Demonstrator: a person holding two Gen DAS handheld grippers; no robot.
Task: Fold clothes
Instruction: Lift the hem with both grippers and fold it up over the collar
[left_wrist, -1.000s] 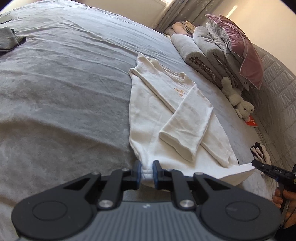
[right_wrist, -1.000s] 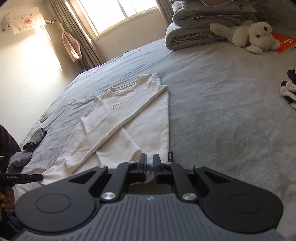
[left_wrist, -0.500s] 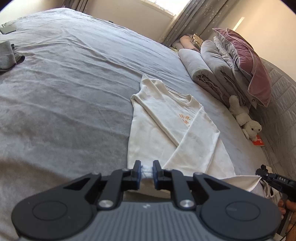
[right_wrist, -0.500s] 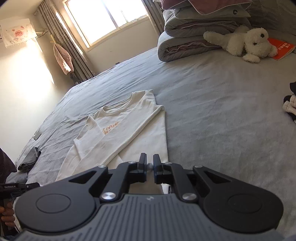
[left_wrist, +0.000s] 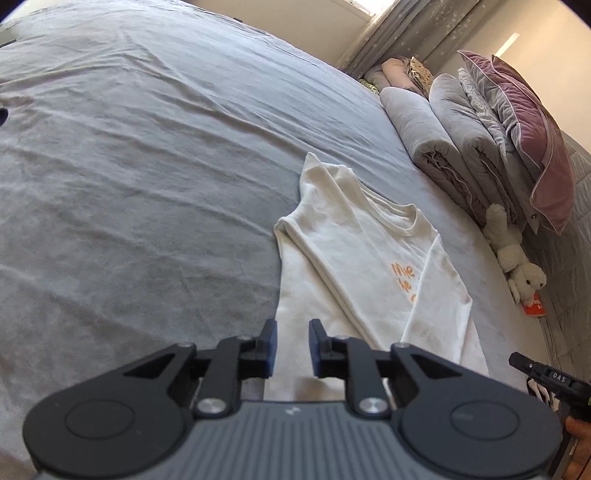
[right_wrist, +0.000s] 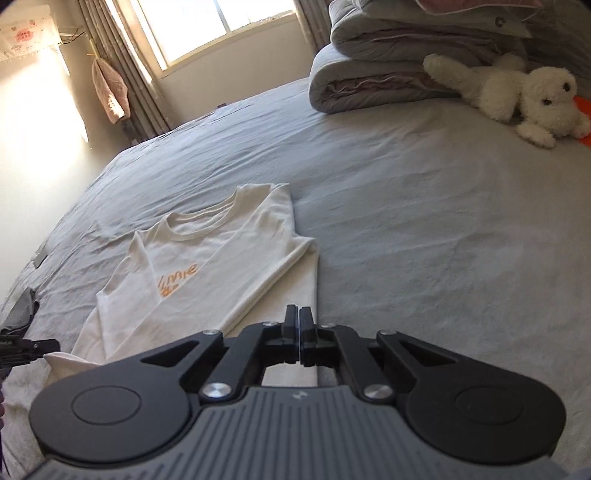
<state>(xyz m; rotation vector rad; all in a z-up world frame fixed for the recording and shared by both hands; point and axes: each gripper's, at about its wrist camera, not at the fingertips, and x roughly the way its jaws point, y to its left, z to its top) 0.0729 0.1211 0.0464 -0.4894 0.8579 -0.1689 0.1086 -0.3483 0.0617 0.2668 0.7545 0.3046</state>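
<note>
Cream shirt (left_wrist: 354, 266) at centre frame on the grey bed (left_wrist: 147, 166), sleeves folded across its chest. Left claw (left_wrist: 289, 345), clamped on the hem half a second ago, now stands apart and empty: that corner is released. Right claw (right_wrist: 297, 332) is pressed together; cloth between its pads cannot be confirmed. Only the right view shows the window (right_wrist: 218, 26)

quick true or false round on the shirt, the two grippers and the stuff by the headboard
1. The white shirt lies on the grey bed. True.
2. The left gripper is shut. False: its jaws stand apart.
3. The right gripper is shut. True.
4. The shirt's print is blue. False: the lettering is orange.
5. The plush dog sits on the shirt. False: it lies beside the folded bedding, apart from the shirt.
</note>
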